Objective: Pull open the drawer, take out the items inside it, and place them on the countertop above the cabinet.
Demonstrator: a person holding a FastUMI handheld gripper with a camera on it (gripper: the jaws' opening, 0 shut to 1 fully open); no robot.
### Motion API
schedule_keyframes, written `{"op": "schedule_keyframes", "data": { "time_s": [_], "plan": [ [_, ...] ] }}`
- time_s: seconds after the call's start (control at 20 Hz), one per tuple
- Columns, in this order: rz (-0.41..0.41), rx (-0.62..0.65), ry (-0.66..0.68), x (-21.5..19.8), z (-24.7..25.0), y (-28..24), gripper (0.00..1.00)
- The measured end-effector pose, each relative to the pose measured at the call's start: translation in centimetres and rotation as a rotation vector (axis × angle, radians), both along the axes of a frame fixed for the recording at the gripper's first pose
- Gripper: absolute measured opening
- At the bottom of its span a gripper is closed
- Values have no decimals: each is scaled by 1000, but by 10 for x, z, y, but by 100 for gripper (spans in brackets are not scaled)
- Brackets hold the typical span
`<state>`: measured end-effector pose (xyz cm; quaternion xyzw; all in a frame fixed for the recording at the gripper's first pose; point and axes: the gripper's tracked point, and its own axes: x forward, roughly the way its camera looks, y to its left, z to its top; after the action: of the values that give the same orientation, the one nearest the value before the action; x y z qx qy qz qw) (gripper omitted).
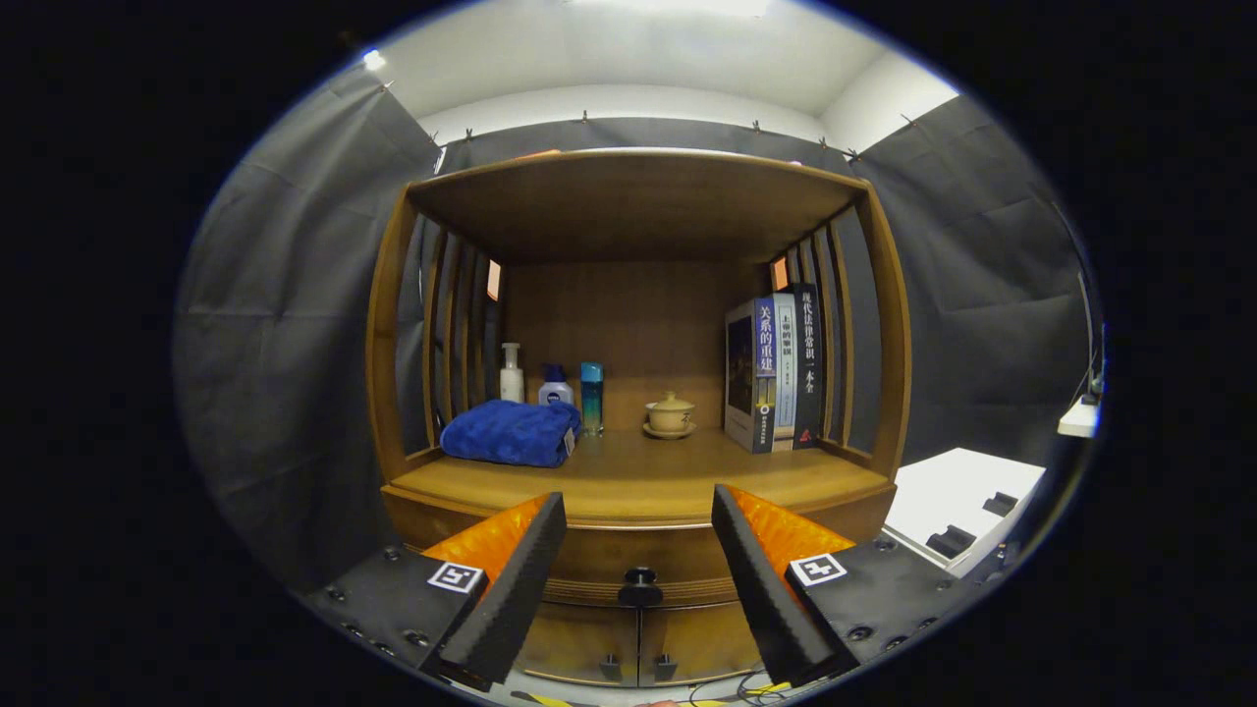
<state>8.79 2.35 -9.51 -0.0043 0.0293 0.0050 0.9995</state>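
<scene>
Tool (638, 579) held level, fingers spread wide either side of the drawer knob (639, 586).

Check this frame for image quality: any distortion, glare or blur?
Gripper view: fisheye bends the cabinet posts outward; countertop items and the drawer knob are sharp; ceiling light blows out; the open gripper shows no motion blur.

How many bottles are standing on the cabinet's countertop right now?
3, in a row behind the blue towel: a white pump bottle, a short blue-capped bottle, then a tall blue bottle. The towel might hide another. The gripper hangs open before the drawer knob.
</scene>
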Motion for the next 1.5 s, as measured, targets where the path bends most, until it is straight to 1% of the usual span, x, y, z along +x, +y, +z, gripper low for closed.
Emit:
{"op": "schedule_keyframes", "data": {
  "time_s": [0.2,0.45,0.8,0.95,1.15,1.25,1.35,1.5],
  "plan": [
    [-15,-10,45,14,-37,-11,98],
    [-16,-6,124,33,-86,-8,98],
    [-20,-29,183,55,-132,-3,94],
    [-16,-34,233,59,-154,-1,92],
    [-21,-34,254,64,-168,-2,90],
    [-37,-34,243,68,-167,-7,83],
    [-78,-24,243,70,-167,-20,73],
    [-57,42,255,69,-171,-15,57]
  ]
}}
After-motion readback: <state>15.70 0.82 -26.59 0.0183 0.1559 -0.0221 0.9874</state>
